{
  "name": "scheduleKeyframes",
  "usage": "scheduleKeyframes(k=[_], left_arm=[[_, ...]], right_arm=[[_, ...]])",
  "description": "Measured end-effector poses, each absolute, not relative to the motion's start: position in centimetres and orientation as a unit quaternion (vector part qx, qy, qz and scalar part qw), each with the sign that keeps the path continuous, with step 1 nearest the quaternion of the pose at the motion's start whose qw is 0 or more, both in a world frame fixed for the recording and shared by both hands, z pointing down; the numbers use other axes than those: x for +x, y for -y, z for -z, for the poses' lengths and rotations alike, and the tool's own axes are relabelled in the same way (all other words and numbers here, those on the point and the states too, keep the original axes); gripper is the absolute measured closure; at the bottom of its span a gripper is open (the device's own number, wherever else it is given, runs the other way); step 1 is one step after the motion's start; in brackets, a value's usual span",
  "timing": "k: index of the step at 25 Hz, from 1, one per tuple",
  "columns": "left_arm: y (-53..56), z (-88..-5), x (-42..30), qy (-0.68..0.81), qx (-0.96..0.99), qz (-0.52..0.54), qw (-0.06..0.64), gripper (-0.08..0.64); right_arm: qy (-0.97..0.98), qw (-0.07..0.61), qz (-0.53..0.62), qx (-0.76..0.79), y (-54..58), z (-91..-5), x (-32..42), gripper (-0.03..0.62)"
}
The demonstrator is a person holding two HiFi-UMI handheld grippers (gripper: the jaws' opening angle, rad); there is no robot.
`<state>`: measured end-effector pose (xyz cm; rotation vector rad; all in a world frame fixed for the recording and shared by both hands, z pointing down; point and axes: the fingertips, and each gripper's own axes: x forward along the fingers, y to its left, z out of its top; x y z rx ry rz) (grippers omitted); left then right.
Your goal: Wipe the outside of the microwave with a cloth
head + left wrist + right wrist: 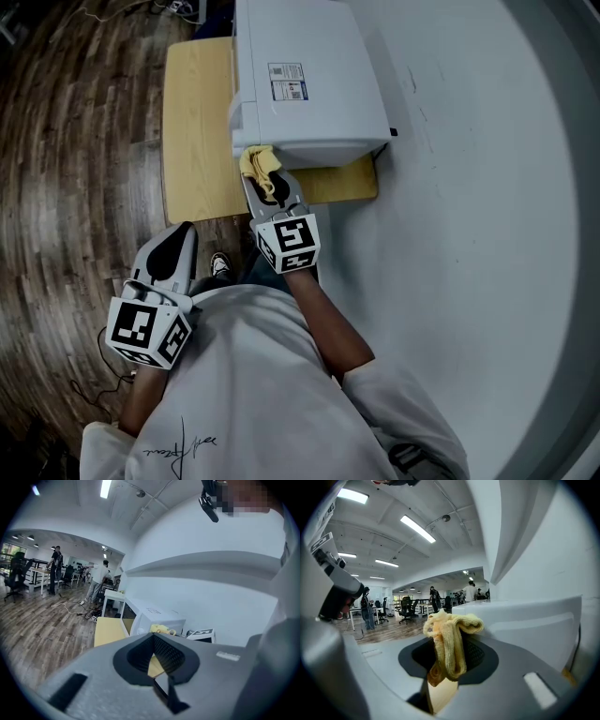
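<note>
Wood-plank flooring (66, 187) and a white wall (487, 187) frame the scene; the right gripper (269, 190) reaches toward 12 o'clock from the person's body, its jaws clamped on a yellow cloth (260, 163); in the right gripper view the cloth (449, 641) is a knitted, bunched fold, draped over the jaw tips and hanging down between them. The cloth touches the near left corner of the microwave (309, 84), a white box with a printed label (288, 82) on its top; the microwave stands on a pale wooden table (197, 141), against the wall. The left gripper (176, 239) hangs at 8 o'clock in the head view, well apart from the table, its jaws together with nothing between them. Beyond it, at 10 o'clock in the left gripper view, people (98, 578) stand among desks.
</note>
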<state>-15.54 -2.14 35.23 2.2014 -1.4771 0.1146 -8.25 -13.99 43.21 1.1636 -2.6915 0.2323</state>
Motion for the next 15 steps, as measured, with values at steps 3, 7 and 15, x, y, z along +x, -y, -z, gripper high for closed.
scheduleKeyframes(k=[3, 7, 15], left_arm=[[2.0, -35.2, -15.7, 0.544, 0.802, -0.039, 0.244, 0.569], [2.0, -35.2, -15.4, 0.544, 0.803, -0.043, 0.239, 0.569], [2.0, -35.4, -13.9, 0.527, 0.813, -0.048, 0.242, 0.569]], right_arm=[[0.921, 0.107, -0.076, 0.366, 12.6, -43.4, -9.8, 0.476], [0.93, 0.11, -0.08, 0.34, 11.1, -43.6, -10.7, 0.476], [0.921, 0.108, -0.093, 0.363, 10.4, -43.6, -7.5, 0.476]])
